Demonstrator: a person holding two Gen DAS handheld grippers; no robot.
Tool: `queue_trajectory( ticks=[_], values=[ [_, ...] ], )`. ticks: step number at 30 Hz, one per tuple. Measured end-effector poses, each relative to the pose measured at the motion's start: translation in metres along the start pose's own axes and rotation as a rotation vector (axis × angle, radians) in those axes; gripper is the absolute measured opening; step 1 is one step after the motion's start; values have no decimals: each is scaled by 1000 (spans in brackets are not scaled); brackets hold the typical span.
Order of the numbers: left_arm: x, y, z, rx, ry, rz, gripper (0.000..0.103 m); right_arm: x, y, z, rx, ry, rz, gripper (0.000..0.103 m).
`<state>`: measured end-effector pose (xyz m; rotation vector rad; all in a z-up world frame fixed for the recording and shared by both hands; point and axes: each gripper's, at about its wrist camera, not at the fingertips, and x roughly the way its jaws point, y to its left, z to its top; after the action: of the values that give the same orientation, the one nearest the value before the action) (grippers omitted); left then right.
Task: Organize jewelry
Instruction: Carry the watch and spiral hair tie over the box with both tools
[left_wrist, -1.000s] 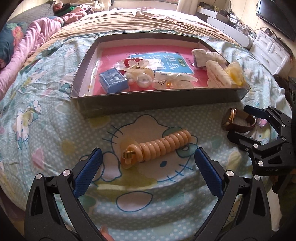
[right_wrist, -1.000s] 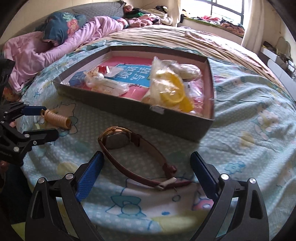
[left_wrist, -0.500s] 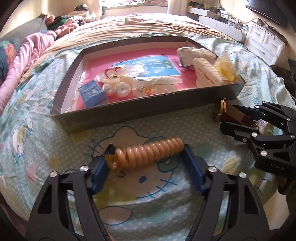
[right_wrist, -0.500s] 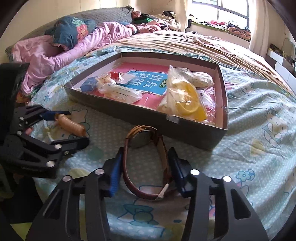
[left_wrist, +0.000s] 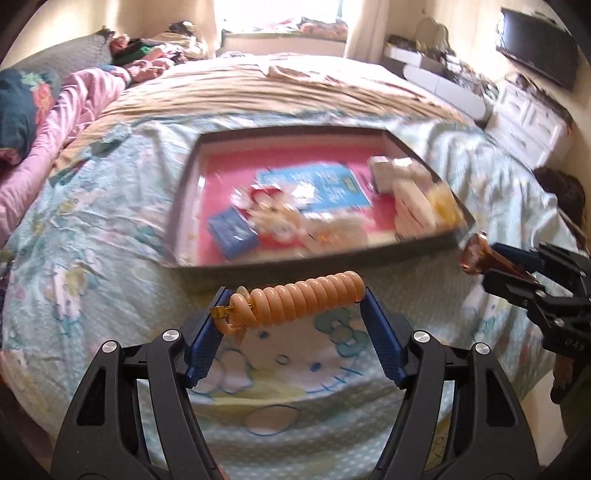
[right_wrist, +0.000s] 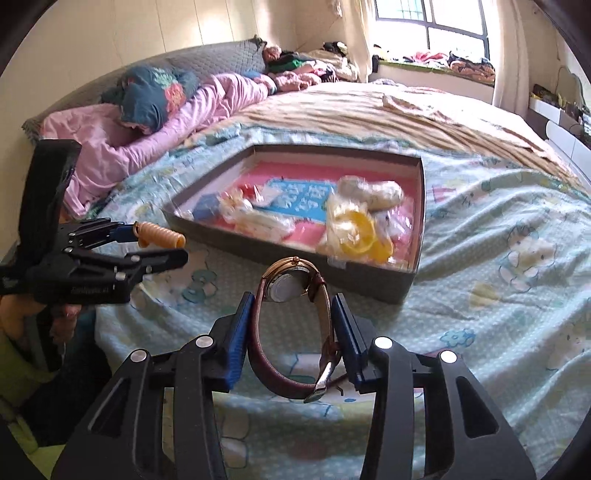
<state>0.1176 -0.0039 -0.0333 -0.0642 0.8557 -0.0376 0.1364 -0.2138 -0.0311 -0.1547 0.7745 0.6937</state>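
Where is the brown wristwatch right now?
The wristwatch is pinched between the closing jaws of the right gripper, lifted above the bedspread, just short of the grey tray.

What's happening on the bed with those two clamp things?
A person is tidying jewelry with a hand-held gripper in each hand. The left gripper is clamped end to end on a peach spiral bracelet. The right gripper has a brown-strapped watch between its jaws, which are closing on the strap. Both pieces are held above the cartoon bedsheet, just in front of a shallow box that already holds other trinkets.
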Motion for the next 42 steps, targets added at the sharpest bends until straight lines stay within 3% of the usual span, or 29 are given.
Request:
queue_trajectory(
  ticks=[6, 21, 42],
  values=[
    [-9, 25, 9, -57, -40, 43, 63, -9, 3, 19, -14, -51, 5, 41],
    [-5, 54, 29, -132, -65, 58, 63, 10, 0, 60, -3, -110, -28, 41],
    [25, 52, 41, -134, -36, 62, 63, 60, -11, 86, 13, -48, -75, 41]
  ],
)
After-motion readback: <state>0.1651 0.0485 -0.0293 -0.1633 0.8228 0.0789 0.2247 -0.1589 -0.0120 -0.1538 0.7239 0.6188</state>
